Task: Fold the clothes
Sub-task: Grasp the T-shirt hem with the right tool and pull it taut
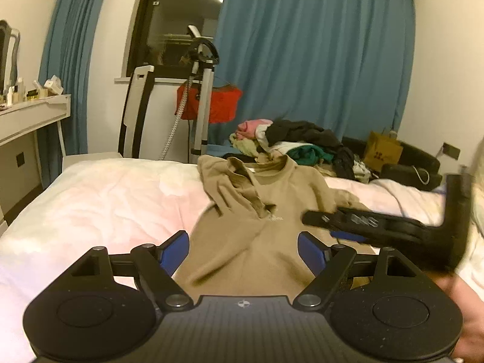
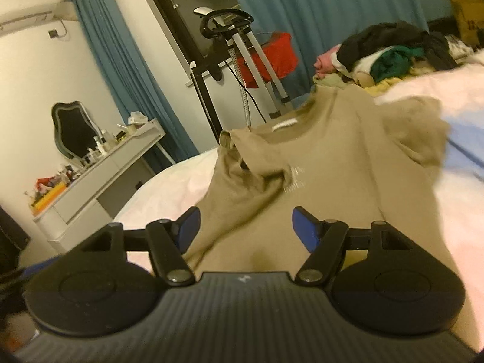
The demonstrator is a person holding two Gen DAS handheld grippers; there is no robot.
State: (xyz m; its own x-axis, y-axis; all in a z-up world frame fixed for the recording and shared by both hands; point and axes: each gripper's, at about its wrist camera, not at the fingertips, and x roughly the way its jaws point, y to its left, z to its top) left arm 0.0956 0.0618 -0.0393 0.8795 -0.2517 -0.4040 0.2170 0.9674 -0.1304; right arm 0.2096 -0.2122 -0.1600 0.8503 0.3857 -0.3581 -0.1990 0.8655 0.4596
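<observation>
Tan sweatshirt (image 1: 272, 211) lies face up on the pink-white bedspread (image 1: 106, 199), spread ahead of both tools and running back under their bodies, so its hem is hidden in both views. Its left sleeve (image 1: 239, 193) is folded across the chest and partly covers the small pale chest print (image 1: 276, 218); the lettering there is too small and blurred to read. A white neck label (image 2: 284, 124) shows inside the collar, with no legible text.

Left gripper (image 1: 243, 249): jaws released and standing wide, blue pads (image 1: 174, 254) clear of the fabric, which passes below the gap between them. Nothing is held. To its right, the right gripper (image 1: 320, 218) enters from the frame edge, motion-blurred, hovering over the sweatshirt's right side. White markings on its black side are smeared and unreadable. A hand (image 1: 462, 308) at the right edge is cut off.

Right gripper (image 2: 245, 227), seen from its own camera: jaws likewise apart, nothing between the pads (image 2: 307, 230), cloth lying below. The right sleeve (image 2: 423, 139), ahead and to the right of this tool, is bunched and blurred.

Beyond the sweatshirt's collar, a pile of mixed clothes (image 1: 302, 142) sits at the far edge of the bed. A yellow paper bag (image 1: 382, 151) behind it carries dark characters that cannot be made out. Left of the tools stands a white dressing table (image 1: 30, 115) with small bottles; their labels are unreadable.
</observation>
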